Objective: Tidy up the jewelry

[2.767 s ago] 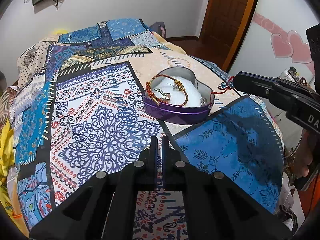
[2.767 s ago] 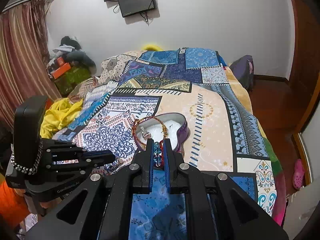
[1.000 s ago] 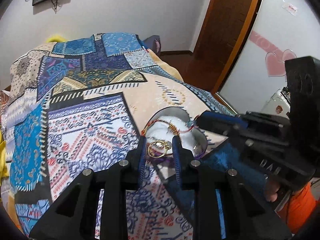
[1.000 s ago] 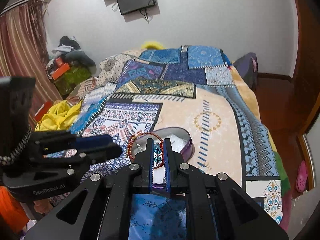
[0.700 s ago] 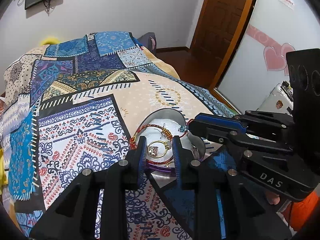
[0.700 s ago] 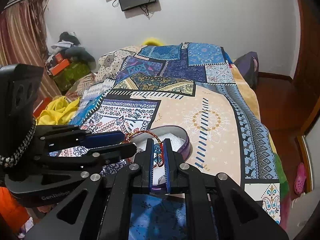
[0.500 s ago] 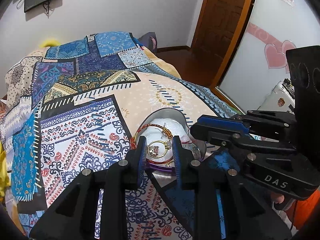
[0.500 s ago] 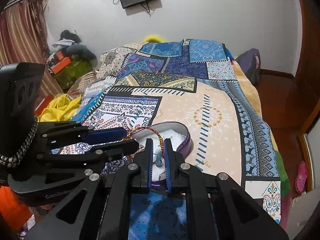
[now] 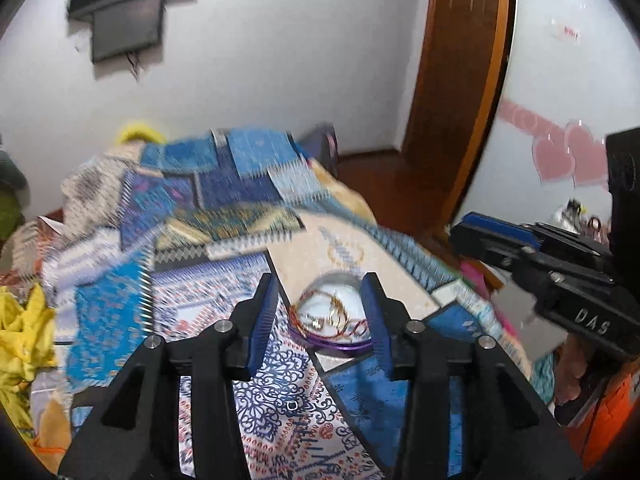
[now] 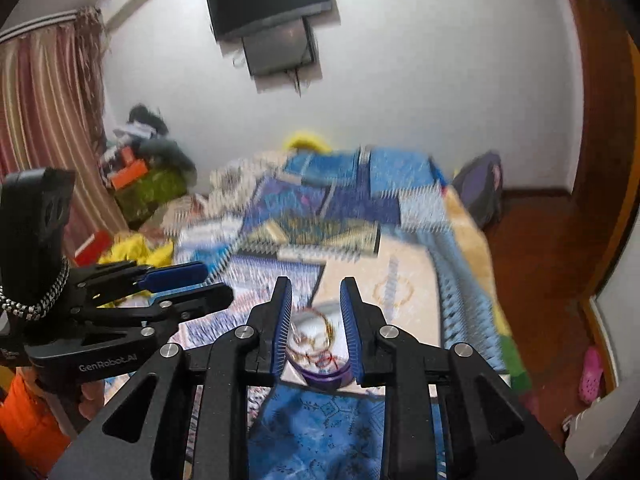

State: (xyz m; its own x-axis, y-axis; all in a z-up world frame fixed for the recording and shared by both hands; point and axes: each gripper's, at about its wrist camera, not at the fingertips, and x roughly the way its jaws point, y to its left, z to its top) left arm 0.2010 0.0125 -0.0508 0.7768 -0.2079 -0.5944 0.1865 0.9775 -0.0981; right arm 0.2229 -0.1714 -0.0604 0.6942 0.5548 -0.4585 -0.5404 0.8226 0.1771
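Both grippers hang above the bed, and the pictures are smeared with motion blur. In the left wrist view the left gripper [image 9: 320, 312] fills the lower centre of the frame, its jaws opening with the blue pads well apart and nothing pinched between them. Seen through that gap, lower centre, sits the purple box [image 9: 332, 346] on the patterned bedspread [image 9: 120, 312], with a tangle of jewelry [image 9: 332, 316] lying on its white lining: red cord and gold loops, too blurred to sort piece by piece.

The right wrist view tells the same story. The right gripper [image 10: 315, 320] is low in the middle of the frame, its jaws opening too, parted less widely than the other pair, and empty. The box shows between and beyond its pads, not touched by them. The left tool reaches in from the left edge of this frame; in the other view the right tool juts in from the right edge, a hand [image 9: 572, 376] under it.

Why empty and clear of the box? The likely reading is that the pieces are delivered: everything visible lies inside the box, none on the cloth around it. Parted jaws above the box suit a release, or readiness for another pick. The lid, if there is one, is nowhere in view.
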